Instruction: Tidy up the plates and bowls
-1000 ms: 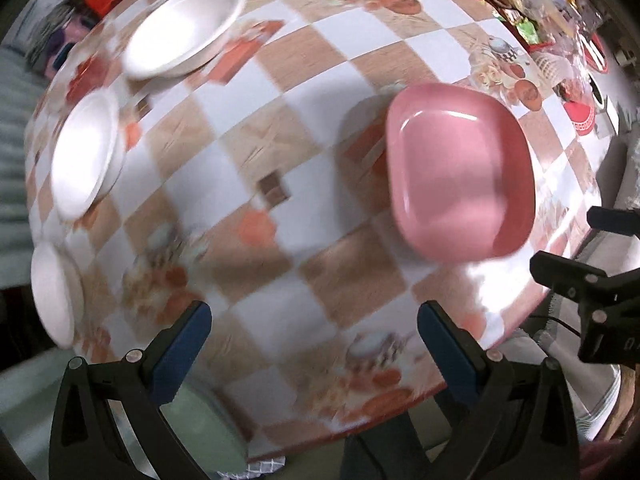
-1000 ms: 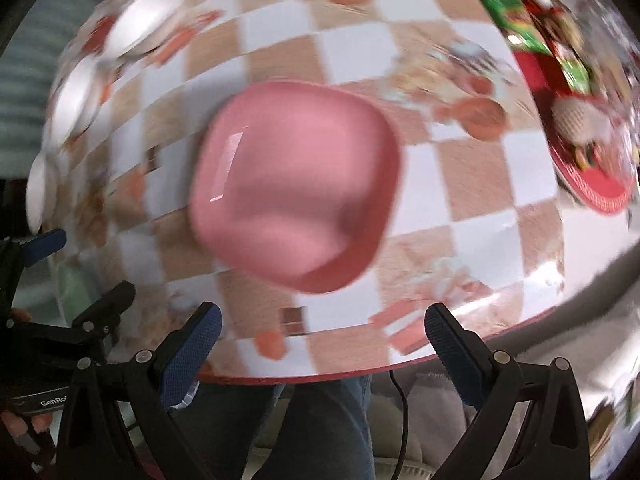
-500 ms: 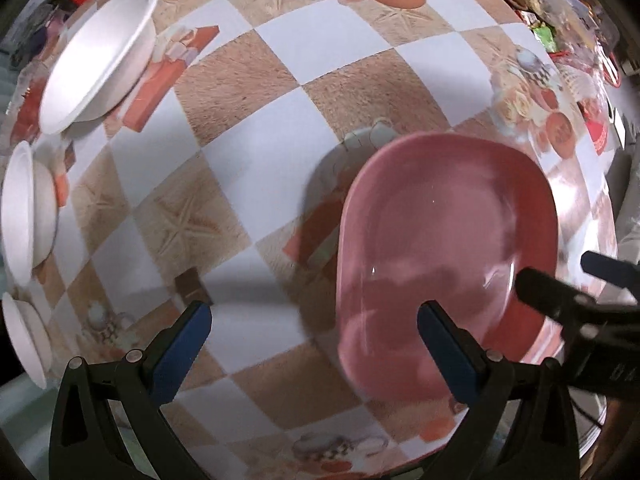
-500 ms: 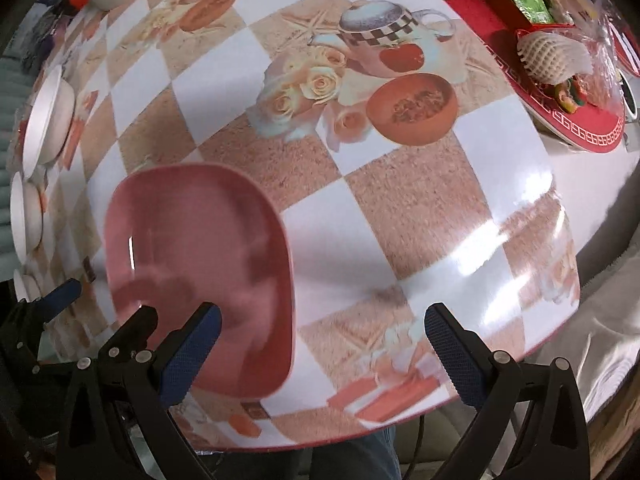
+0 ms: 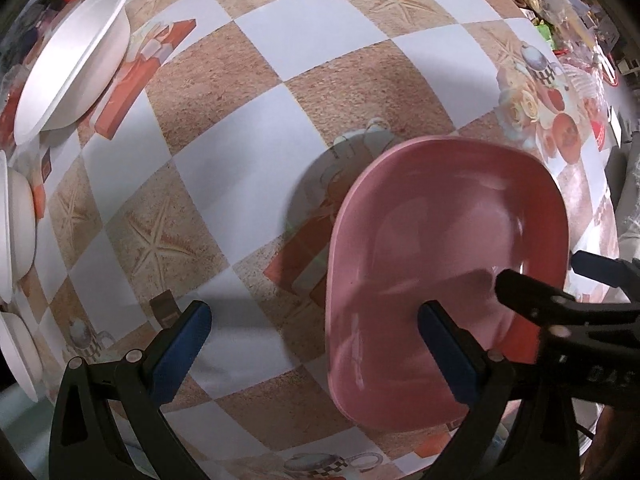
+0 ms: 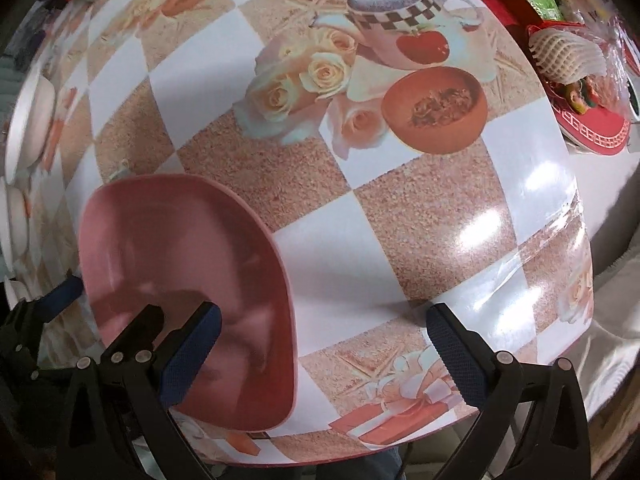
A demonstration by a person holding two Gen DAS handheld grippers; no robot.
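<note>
A pink square plate [image 5: 436, 264] lies flat on the checkered tablecloth near the table's front edge; it also shows in the right wrist view [image 6: 180, 264]. My left gripper [image 5: 316, 348] is open, its right finger over the plate's near part and its left finger over bare cloth. My right gripper [image 6: 324, 348] is open, its left finger above the plate's right side. Each gripper shows in the other's view, at the plate's opposite side. White bowls [image 5: 72, 76] stand along the left edge, one more [image 5: 16, 224] below it.
A red tray [image 6: 588, 120] with packaged snacks sits at the far right. White bowls [image 6: 28, 124] line the left edge in the right wrist view. The table's front edge [image 6: 360, 460] runs just below the grippers.
Both grippers have moved forward and down toward the table. The pink plate now sits under the left gripper's right finger and the right gripper's left finger. The plate itself has stayed put.
</note>
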